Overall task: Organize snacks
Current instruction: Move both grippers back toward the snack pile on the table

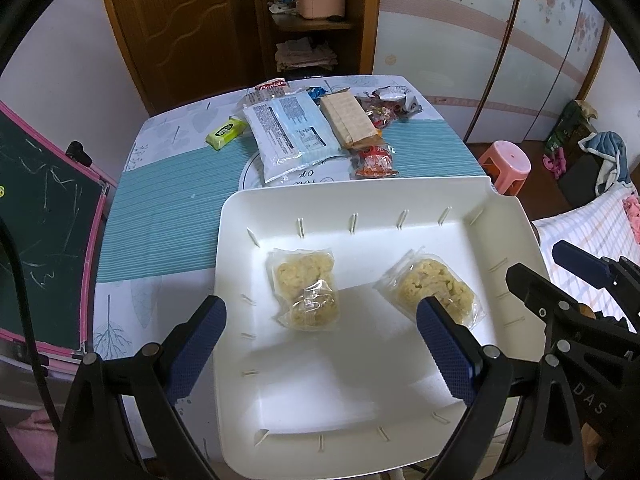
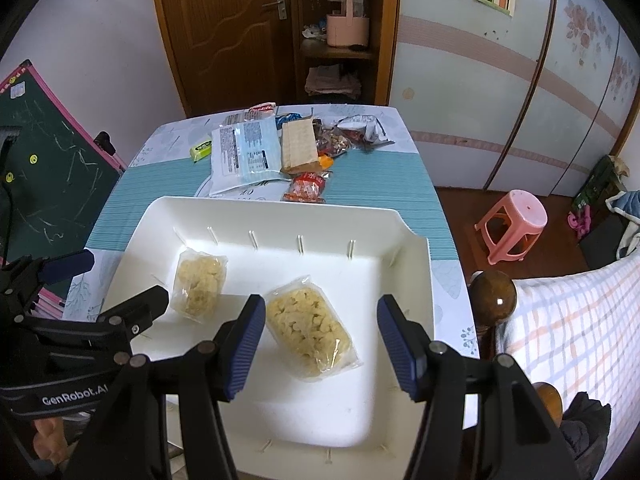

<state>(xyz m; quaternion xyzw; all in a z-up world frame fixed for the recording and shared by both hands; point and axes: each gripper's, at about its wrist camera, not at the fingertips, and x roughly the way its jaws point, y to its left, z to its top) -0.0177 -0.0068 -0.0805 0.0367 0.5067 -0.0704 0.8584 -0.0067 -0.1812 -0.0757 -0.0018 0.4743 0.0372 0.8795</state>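
A white tray [image 1: 240, 216] sits at the near end of the table and holds clear packets of yellow crispy snack: a stacked pair on the left [image 1: 306, 288] and one on the right [image 1: 434, 286]. My left gripper [image 1: 320, 354] is open and empty above the tray's near half. My right gripper [image 2: 322, 346] is open and empty, with the right packet [image 2: 310, 332] between and beyond its fingers. The left packets also show in the right wrist view [image 2: 199, 282]. Loose snacks lie behind the tray: a white and blue pack [image 1: 286, 132], a cracker sleeve [image 1: 348, 118], a green bar [image 1: 225, 133], red candy bags [image 1: 374, 162].
The table [image 1: 168, 216] has a teal striped cloth. A chalkboard [image 1: 40, 240] leans at its left. A pink stool [image 2: 514, 226] and a bed with checked cover [image 2: 572, 344] stand at the right. A wooden door and shelf are behind the table.
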